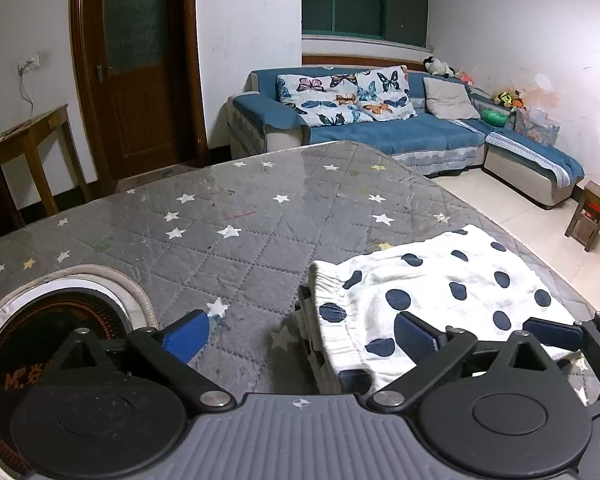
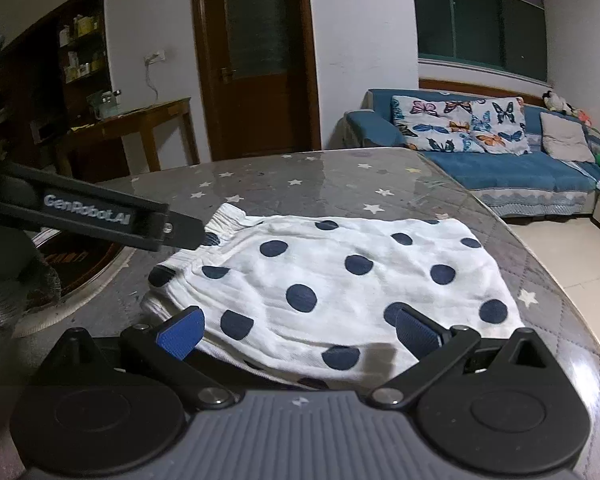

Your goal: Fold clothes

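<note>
Lying folded on the grey star-quilted table (image 2: 340, 184), the white navy-dotted cotton garment (image 2: 332, 280) is sitting free; left gripper (image 1: 300, 336) and right gripper (image 2: 300, 332) are gaping wide, gripping nothing.

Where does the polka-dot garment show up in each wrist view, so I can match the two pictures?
Left wrist view: the polka-dot garment lies lower right, folded on the star-patterned table cover, gathered waistband toward the left.
Right wrist view: it fills the centre, just ahead of the open jaws.
Shared landmark: the butterfly cushions on the blue sofa.
</note>
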Available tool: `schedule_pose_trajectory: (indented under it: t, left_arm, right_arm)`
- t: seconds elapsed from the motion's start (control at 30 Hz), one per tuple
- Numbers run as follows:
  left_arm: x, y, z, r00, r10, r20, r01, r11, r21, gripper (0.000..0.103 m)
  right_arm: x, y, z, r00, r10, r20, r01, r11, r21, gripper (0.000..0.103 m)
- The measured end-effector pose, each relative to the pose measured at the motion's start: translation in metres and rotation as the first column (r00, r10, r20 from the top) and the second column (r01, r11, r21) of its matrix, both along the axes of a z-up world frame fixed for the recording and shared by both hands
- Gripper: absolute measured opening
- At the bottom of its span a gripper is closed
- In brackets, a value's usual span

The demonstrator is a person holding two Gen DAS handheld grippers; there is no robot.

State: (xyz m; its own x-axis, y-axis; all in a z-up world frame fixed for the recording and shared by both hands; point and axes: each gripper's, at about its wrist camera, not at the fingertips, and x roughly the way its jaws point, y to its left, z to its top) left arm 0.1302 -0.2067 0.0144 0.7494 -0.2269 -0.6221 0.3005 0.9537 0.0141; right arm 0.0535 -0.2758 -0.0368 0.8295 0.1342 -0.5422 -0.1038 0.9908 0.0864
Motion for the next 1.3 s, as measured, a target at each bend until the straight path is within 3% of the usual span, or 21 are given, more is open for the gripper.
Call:
schedule_pose_trajectory:
  t: [0.47,0.73,1.3]
  left_arm:
    - [-0.037,0.003,0.005,0.999,-0.038,0.033,0.038,0.999,0.006,0.103]
    - [-0.062,0.004,0.003,0.999,-0.029,0.043,0.027,0.998,0.048,0.103]
    - [-0.099,0.014,-0.009,0.999,-0.037,0.000,0.037,0.998,0.058,0.103]
  right_arm:
    - [-0.028,0.001,0.010,0.996,-0.067,0.051,0.069,0.997,-0.031,0.103]
    - [-0.043,0.004,0.011,0.993,-0.103,0.053,0.104,0.994,-0.028,0.103]
    - [-0.074,0.000,-0.002,0.984,-0.174,0.036,0.175,0.985,-0.013,0.103]
